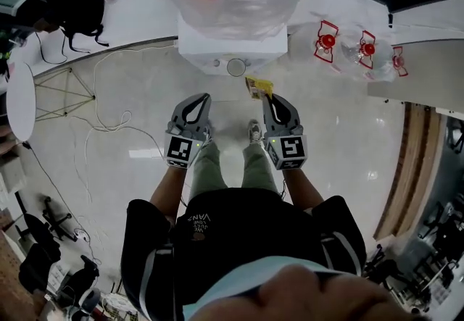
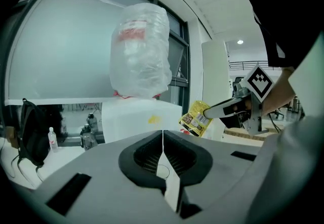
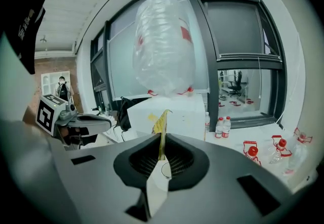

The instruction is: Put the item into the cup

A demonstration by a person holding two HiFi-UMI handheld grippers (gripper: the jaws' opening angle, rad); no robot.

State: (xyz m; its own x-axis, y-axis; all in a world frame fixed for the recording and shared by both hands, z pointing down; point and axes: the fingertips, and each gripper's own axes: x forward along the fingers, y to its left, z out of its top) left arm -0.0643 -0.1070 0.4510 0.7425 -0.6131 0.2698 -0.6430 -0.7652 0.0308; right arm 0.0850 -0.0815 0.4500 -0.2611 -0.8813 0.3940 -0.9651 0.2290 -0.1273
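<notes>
The yellow packet point(image 1: 259, 86) is hanging in the air, standing edge-up between the fingers point(image 3: 142, 160) of the right gripper point(image 1: 271, 101), its printed face showing red marks. The cup point(image 1: 236, 67), a pale ring from above, is sitting at the white tabletop's point(image 1: 210, 50) near edge, just beyond the packet.

Black short-sleeved T-shirt point(image 1: 217, 229), olive trousers point(image 1: 255, 171), grey left tongs point(image 1: 204, 98), grey right tongs point(image 1: 270, 98), black-and-white marker cubes point(image 1: 181, 150)

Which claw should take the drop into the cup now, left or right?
Right. The right claw is shut on the yellow packet, which the head view shows near the cup on the white stand. The left claw is shut on nothing.
</notes>
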